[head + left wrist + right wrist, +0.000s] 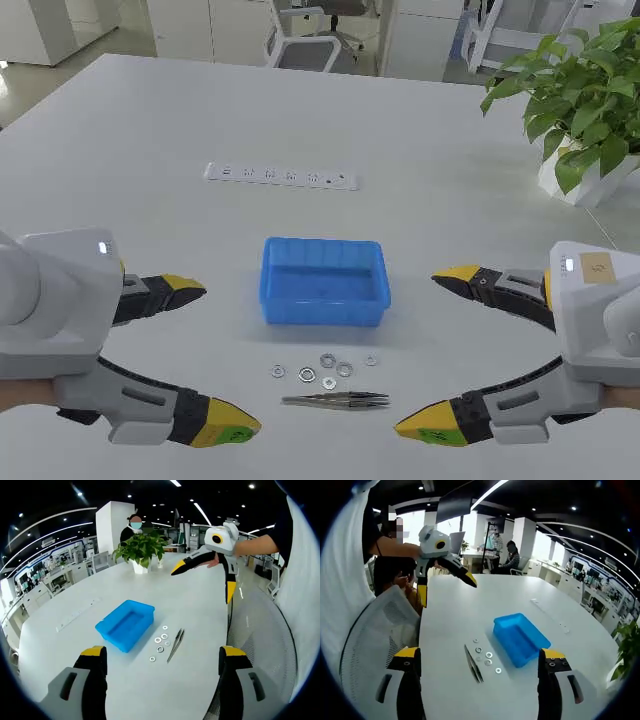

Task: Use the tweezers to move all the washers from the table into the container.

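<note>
Washers [344, 370]: I count six, loose on the surface [150, 130], just in front of the blue container [325, 312]. Tweezers [335, 400]: flat, just nearer me than the washers. Left tongs [225, 360], right tongs [420, 353]: both spread wide, gripping nothing, flanking the lot. Power strip [281, 176]: beyond the container.

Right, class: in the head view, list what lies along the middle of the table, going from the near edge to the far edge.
tweezers → washers → blue container → power strip
</note>
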